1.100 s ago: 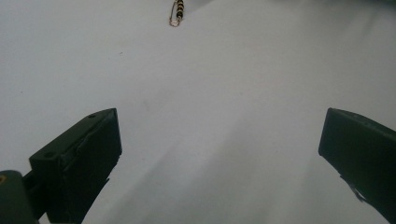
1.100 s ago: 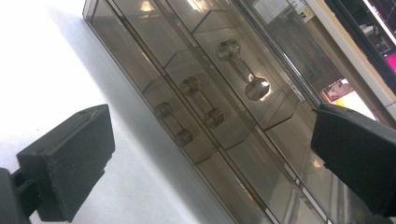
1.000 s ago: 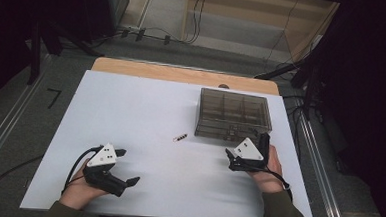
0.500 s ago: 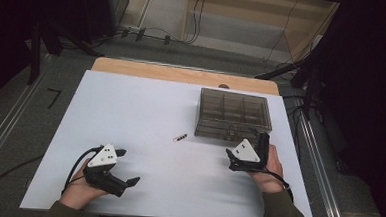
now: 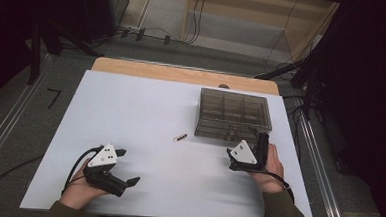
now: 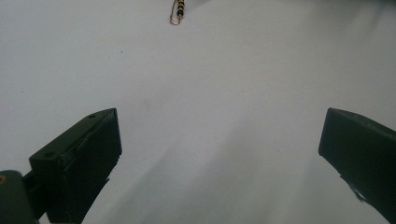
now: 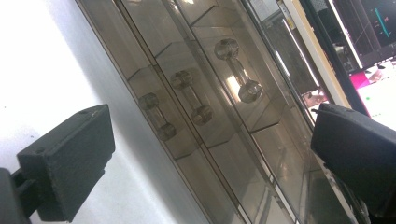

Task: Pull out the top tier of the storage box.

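A smoky see-through drawer box stands on the white table at the right. In the right gripper view its front shows small drawers with dumbbell-shaped handles. My right gripper sits just in front of the box, open and holding nothing. A small banded resistor lies loose on the table to the left of the box. My left gripper rests near the front left, open wide and empty. It points toward the resistor, which lies well beyond its jaws.
A wooden strip runs along the table's far edge. Cables and dark stands lie on the floor behind. A metal rail runs along the right side, close to the box.
My right gripper has shifted a little to the left and back from the box front. The left gripper, the resistor and the box have stayed put.
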`<state>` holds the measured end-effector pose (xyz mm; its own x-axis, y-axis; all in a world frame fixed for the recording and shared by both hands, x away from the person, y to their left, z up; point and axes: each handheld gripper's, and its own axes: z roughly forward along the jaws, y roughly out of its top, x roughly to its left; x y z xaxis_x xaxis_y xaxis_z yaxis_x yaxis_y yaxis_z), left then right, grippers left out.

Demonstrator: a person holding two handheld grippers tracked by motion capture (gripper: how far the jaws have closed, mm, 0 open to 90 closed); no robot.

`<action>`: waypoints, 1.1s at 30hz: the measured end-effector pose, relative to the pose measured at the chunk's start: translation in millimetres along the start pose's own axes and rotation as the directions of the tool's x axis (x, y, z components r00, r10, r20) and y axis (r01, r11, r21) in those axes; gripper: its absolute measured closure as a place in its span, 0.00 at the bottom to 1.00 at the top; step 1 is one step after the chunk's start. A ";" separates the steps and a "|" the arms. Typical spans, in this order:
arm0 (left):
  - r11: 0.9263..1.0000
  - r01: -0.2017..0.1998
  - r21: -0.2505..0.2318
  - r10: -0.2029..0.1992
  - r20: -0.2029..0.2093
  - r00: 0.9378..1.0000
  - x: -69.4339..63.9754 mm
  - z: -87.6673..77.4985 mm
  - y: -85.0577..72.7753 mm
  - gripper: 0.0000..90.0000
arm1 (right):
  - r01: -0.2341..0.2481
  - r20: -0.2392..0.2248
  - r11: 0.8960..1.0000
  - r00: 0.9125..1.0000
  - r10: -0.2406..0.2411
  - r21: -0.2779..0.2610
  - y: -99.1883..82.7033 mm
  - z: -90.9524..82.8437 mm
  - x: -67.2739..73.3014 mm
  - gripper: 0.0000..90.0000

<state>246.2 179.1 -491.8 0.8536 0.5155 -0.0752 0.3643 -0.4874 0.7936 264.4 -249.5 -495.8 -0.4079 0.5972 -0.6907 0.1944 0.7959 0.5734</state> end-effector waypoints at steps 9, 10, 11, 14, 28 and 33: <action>1.000 0.001 0.001 -0.001 0.000 1.000 -0.1 0.3 -0.1 0.00 | 0.026 0.016 1.000 1.000 -0.026 -0.004 1.1 -0.8 1.2 0.04; 1.000 0.001 0.001 -0.001 0.000 1.000 0.0 0.2 -0.1 0.00 | 0.031 0.019 1.000 0.999 -0.031 -0.004 1.2 -1.0 0.9 0.04; 1.000 0.001 0.001 -0.001 0.000 1.000 0.0 0.2 -0.1 0.00 | 0.034 0.023 0.999 0.999 -0.034 -0.004 1.2 -1.2 1.0 0.05; 1.000 0.000 0.001 0.000 0.000 1.000 0.0 0.3 -0.1 0.00 | 0.044 0.023 0.999 0.999 -0.044 -0.002 1.3 -1.8 1.0 0.08; 1.000 -0.004 0.004 0.004 0.000 1.000 -0.1 0.6 0.0 0.00 | 0.049 0.024 0.999 0.999 -0.048 -0.006 1.6 -2.3 0.6 0.22; 1.000 -0.003 0.004 0.003 -0.001 1.000 0.0 0.6 0.0 0.00 | 0.063 0.027 0.998 0.998 -0.063 -0.002 1.5 -2.3 0.4 0.25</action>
<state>246.4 178.7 -492.3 0.8542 0.5149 -0.0721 0.3631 -0.4915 0.7916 262.5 -248.3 -494.2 -0.3950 0.5485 -0.7370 0.1667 0.8317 0.5297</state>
